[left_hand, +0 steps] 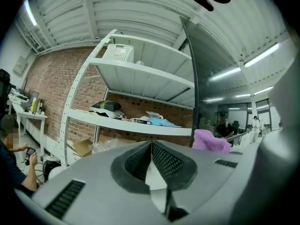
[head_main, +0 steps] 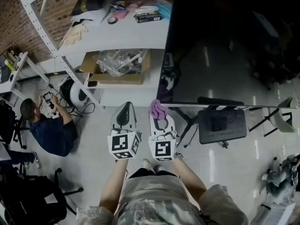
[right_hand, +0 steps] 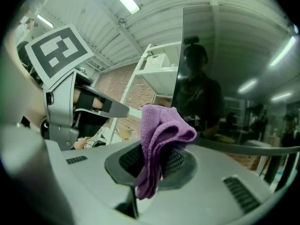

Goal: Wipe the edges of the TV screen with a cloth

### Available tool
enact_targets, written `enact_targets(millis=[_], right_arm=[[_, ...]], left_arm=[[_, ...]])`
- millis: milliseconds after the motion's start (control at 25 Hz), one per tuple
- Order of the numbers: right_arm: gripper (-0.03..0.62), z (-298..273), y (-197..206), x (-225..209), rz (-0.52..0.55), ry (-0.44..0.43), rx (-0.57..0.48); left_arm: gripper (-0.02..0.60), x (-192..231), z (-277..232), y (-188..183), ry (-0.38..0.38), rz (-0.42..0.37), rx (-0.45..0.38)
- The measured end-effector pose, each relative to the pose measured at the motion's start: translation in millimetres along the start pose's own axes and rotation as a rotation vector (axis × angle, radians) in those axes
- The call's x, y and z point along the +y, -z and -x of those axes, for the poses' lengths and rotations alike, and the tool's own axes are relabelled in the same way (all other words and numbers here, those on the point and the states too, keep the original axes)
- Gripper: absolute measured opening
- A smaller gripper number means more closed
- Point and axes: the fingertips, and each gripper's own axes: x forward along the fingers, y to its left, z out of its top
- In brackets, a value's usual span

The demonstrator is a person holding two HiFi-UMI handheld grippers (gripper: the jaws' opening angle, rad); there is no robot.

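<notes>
Closest to me, the right gripper (head_main: 161,117) has its fingers clamped on the purple cloth (head_main: 157,108), which sits at a corner of the dark TV screen (head_main: 225,46). Beside it I see the left gripper (head_main: 125,110), fingers pressed together, holding nothing.

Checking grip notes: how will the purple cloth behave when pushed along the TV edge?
Probably floppy: the purple cloth folds and droops from the right gripper. Likely light, held by one pinch. May bunch against the TV screen.

Fuzzy microfibre cloth (right_hand: 161,135), glossy mirror-like TV screen (head_main: 225,46), smooth matt grey plastic right tongs (right_hand: 157,149) with dotted rubbery pads (right_hand: 130,161), rough brick wall (head_main: 11,27), matt cardboard box (head_main: 115,78).
</notes>
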Motion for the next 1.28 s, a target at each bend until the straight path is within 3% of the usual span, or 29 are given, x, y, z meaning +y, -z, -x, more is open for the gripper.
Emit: enact_targets(millis=[200,320,640,760,920,1280], right_arm=[[0.049,5,-4,-2,-0.007,0.052,0.017],[0.049,1,-4,3,-0.005,0.107,0.043],[0.049,-4,-25,6,0.124,0.311,0.110],[0.049,-9,-48,4,0.184,0.361,0.109],[0.049,-9,-49,-17,0.241,0.445,0.166],[0.049,-6,-87,-36,0.314,0.482,0.145]], left_arm=[[0.021,-11,4,-14,0.064,-0.063,-0.021],[0.021,-7,2,-16,0.116,-0.049,-0.033],[0.021,0,-2,-34,0.315,-0.067,-0.035],[0.021,7,-9,-49,0.336,-0.032,-0.052],[0.021,-3,-10,-63,0.374,-0.030,-0.071],[0.021,-22,-13,-88,0.403,-0.044,-0.108]])
